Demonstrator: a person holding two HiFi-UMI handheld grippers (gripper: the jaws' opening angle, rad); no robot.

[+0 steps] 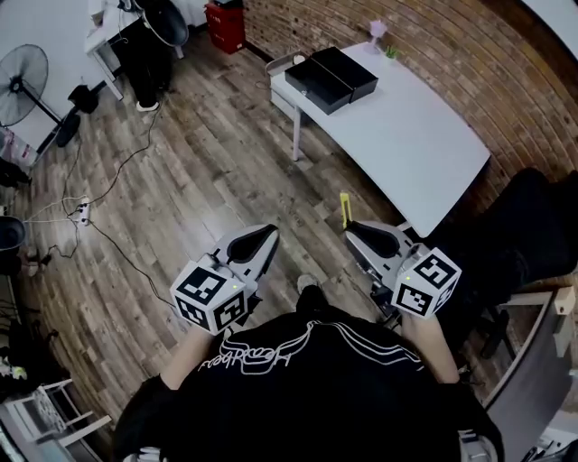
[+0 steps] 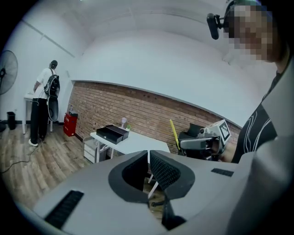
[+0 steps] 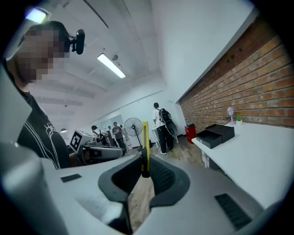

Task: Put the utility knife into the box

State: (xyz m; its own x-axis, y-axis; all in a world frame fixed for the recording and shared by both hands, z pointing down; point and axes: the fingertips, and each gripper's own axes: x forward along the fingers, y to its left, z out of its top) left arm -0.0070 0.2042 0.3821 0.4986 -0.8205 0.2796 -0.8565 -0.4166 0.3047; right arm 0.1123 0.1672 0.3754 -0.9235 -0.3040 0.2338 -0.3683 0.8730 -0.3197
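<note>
Bottom of the head view: the person's black-shirted torso (image 1: 307,388), with both grippers held out in front of it, above a wooden floor (image 1: 181,180).

Lower left of centre: the left gripper (image 1: 262,236). In the left gripper view its jaws stand together with only a hairline slit between the pads, and nothing is held between them.

Lower right of centre: the right gripper (image 1: 354,230), closed on the utility knife (image 1: 344,209). In the right gripper view the yellow knife (image 3: 145,147) stands upright, its dark lower end pinched between the jaws and its length rising above them. The knife is well apart from the table.

Upper right of centre: a white table (image 1: 406,135) along a brick wall (image 1: 433,45). At the table's far end sits the black box (image 1: 332,77), apparently with a tray pulled out. A small potted plant (image 1: 377,36) stands just beyond it.

Left edge: cables and a power strip (image 1: 83,210) on the floor.

Upper left: a standing fan (image 1: 23,86), a second person (image 1: 144,54) beside a white desk, and a red bin (image 1: 226,25) by the wall.
</note>
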